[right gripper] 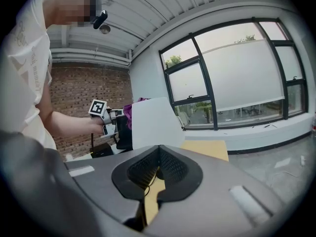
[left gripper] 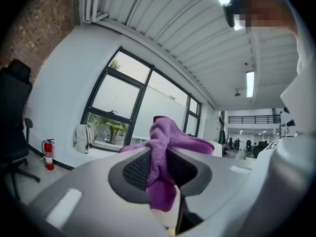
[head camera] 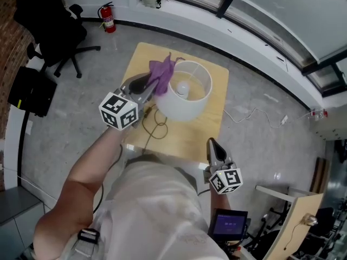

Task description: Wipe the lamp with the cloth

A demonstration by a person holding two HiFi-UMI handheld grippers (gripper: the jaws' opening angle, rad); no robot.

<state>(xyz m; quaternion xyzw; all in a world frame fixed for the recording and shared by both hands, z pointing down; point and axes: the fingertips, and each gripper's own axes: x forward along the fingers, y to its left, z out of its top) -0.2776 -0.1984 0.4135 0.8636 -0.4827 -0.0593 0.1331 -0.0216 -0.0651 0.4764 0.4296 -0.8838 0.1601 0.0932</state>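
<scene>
A white drum-shaded lamp (head camera: 186, 90) stands on a small light wooden table (head camera: 205, 131), its bulb showing through the open top. My left gripper (head camera: 153, 84) is raised at the shade's upper left rim, shut on a purple cloth (head camera: 161, 73) that bunches out past the jaws. In the left gripper view the cloth (left gripper: 165, 154) is pinched between the dark pads. My right gripper (head camera: 213, 147) hangs low at the table's near right edge, jaws together with nothing in them; its view shows the lamp shade (right gripper: 150, 123) ahead.
The lamp's cord (head camera: 153, 124) loops over the table at the near left. A black office chair (head camera: 51, 28) and a fire extinguisher (head camera: 108, 17) stand at the far left. A white cable (head camera: 255, 114) lies on the floor to the right.
</scene>
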